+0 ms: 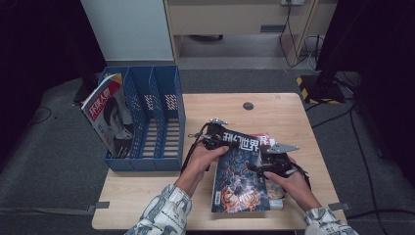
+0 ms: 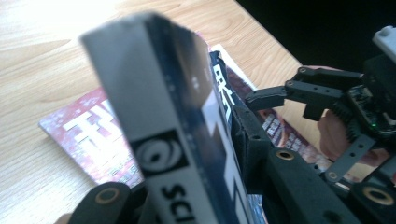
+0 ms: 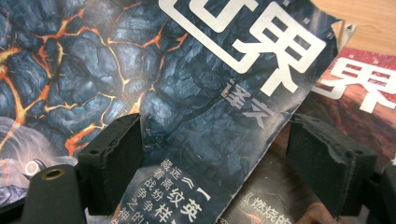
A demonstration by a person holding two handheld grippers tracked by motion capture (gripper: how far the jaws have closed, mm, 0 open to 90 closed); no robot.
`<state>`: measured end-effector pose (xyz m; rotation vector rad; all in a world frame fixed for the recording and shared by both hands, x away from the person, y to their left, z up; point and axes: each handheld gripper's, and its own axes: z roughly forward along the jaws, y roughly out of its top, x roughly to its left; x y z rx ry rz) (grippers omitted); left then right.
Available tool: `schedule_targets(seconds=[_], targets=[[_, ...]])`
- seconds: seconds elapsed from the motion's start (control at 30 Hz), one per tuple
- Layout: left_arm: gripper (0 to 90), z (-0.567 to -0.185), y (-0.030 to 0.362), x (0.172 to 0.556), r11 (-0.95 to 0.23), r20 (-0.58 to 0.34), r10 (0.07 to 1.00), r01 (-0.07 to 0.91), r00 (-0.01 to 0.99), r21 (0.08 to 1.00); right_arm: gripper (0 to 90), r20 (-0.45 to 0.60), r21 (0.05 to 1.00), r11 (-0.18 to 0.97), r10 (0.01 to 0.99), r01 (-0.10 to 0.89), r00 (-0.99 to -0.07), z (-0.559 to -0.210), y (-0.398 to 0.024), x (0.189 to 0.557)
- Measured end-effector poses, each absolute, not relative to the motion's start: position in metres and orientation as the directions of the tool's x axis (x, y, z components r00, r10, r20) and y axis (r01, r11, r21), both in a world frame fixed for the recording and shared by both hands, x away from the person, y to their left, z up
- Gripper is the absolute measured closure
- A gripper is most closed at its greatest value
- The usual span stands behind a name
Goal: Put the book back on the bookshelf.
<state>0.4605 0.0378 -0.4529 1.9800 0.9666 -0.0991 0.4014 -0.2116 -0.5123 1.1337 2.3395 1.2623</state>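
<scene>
A dark blue magazine (image 1: 239, 178) with a lava-crack cover and large white characters lies tilted over a red magazine (image 1: 265, 140) on the wooden table (image 1: 279, 115). My left gripper (image 1: 212, 135) is shut on its upper left corner. In the left gripper view the spine (image 2: 163, 140) stands clamped between the two black jaws. My right gripper (image 1: 263, 166) sits at the magazine's right edge and is open. In the right gripper view the cover's edge (image 3: 205, 116) runs between the spread pads (image 3: 112, 158), neither pressing on it, and the red magazine (image 3: 369, 88) shows beneath.
A blue three-slot file holder (image 1: 156, 115) stands at the table's left, with a red-and-white magazine (image 1: 108, 115) leaning in its leftmost slot. A round cable hole (image 1: 248, 105) sits at the table's far middle. Bare wood lies behind the magazines.
</scene>
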Motion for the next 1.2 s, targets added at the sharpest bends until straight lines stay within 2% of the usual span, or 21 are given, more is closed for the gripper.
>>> schedule_targets(seconds=[0.47,0.77,1.2], targets=[[78.3,-0.443,0.04,0.454,-0.286,-0.413,0.563,0.638,0.716,0.715,19.5,0.138,0.819,0.289,0.739,0.495,-0.66,-0.505,-0.213,0.4],[77.6,-0.436,0.039,0.455,-0.347,-0.388,0.547,0.623,0.742,0.701,20.3,0.122,0.822,0.304,0.731,0.481,-0.671,-0.505,-0.21,0.399],[79.1,-0.432,0.04,0.454,-0.319,-0.422,0.54,0.641,0.728,0.698,19.8,0.146,0.825,0.278,0.735,0.491,-0.662,-0.502,-0.213,0.398]])
